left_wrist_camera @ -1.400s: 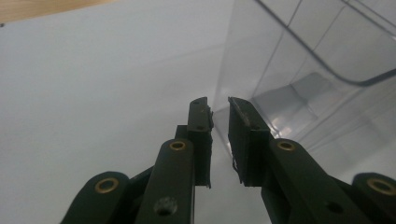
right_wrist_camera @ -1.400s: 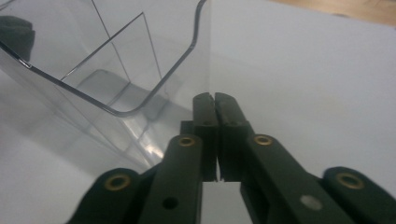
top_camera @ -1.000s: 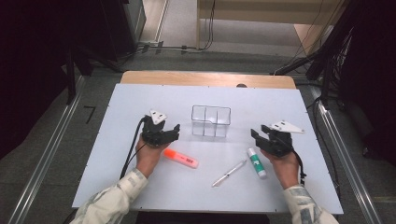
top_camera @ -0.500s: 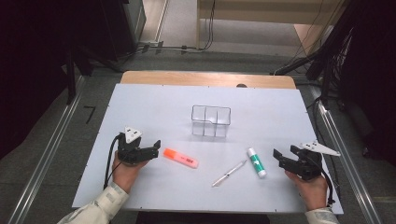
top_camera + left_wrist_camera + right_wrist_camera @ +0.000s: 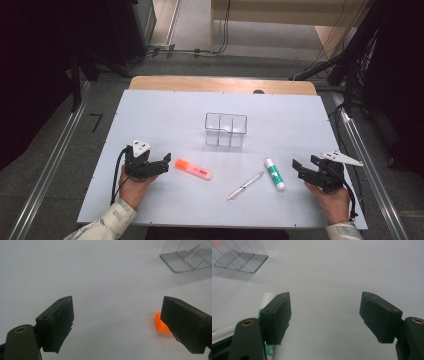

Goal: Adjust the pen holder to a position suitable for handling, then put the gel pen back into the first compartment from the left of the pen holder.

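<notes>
Resting low at the near edge of the white table (image 5: 165, 110), the left gripper (image 5: 161, 164) stands with its jaws spread wide and bare, having just been opening, and the orange highlighter (image 5: 193, 169) lies flat just beside its tips toward the middle. Over on the other side the right gripper (image 5: 303, 170) is likewise released after just opening, nothing between its jaws, with the glue stick (image 5: 274, 174) lying near its tips and the pen (image 5: 245, 185) just beyond that. Farther back, the clear divided box (image 5: 226, 129) stands well apart from both grippers.
</notes>
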